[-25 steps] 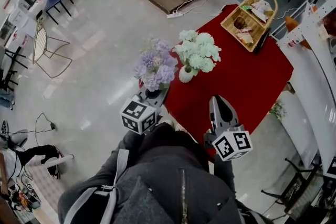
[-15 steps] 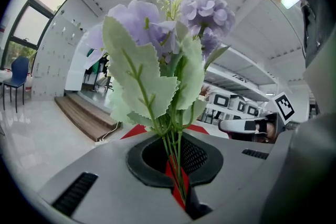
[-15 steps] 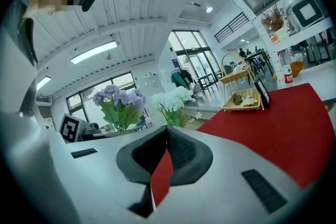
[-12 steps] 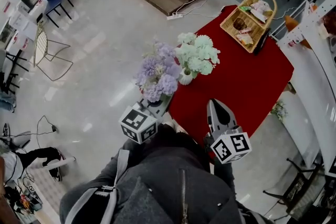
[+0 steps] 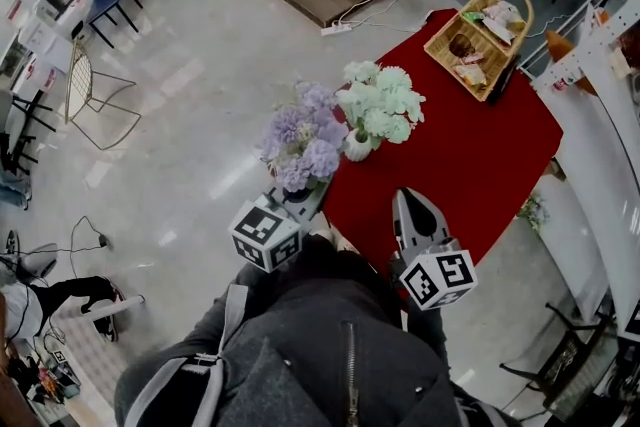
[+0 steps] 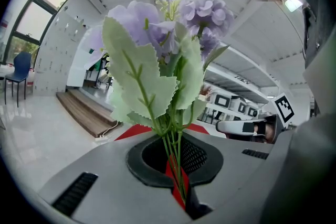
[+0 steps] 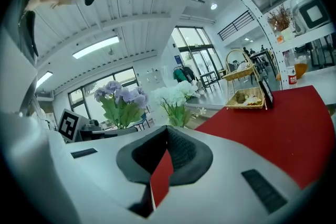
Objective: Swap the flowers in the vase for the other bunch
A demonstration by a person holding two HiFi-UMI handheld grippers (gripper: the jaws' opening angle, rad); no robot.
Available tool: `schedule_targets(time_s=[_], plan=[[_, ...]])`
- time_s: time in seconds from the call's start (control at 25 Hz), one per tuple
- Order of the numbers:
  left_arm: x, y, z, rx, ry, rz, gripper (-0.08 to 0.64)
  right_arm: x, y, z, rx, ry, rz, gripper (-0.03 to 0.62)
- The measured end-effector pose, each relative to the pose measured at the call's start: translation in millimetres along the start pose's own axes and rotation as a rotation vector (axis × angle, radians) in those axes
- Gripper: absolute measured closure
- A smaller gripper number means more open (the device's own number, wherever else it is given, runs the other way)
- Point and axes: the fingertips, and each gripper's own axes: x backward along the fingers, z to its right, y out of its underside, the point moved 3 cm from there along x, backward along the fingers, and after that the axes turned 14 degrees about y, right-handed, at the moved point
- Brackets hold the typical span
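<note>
Clamping the upright stems of the purple fabric flower bunch (image 5: 298,143), the left gripper (image 5: 296,200) hovers near-left of the small white vase (image 5: 357,147) holding pale green flowers (image 5: 382,102) on the red counter (image 5: 470,145); the right gripper (image 5: 411,205), jaws together and empty, sits near-right of it.

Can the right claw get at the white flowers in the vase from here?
Probably yes. Only bare red cloth lies between the right claw and the white flowers; the left claw holds the purple bunch aside. The right claw is shut and must open first.

Red table (image 5: 462,167); white vase (image 5: 357,147); wicker basket (image 5: 442,45)
</note>
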Motion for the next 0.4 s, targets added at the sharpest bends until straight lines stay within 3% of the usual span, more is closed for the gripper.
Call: schedule_targets(time_s=[0.4], plan=[[1.3,6.0,-8.2,0.009,-0.016,-0.023,0.554,-11.1,5.1,-3.6,-0.016,-0.008,-0.035,0.581]])
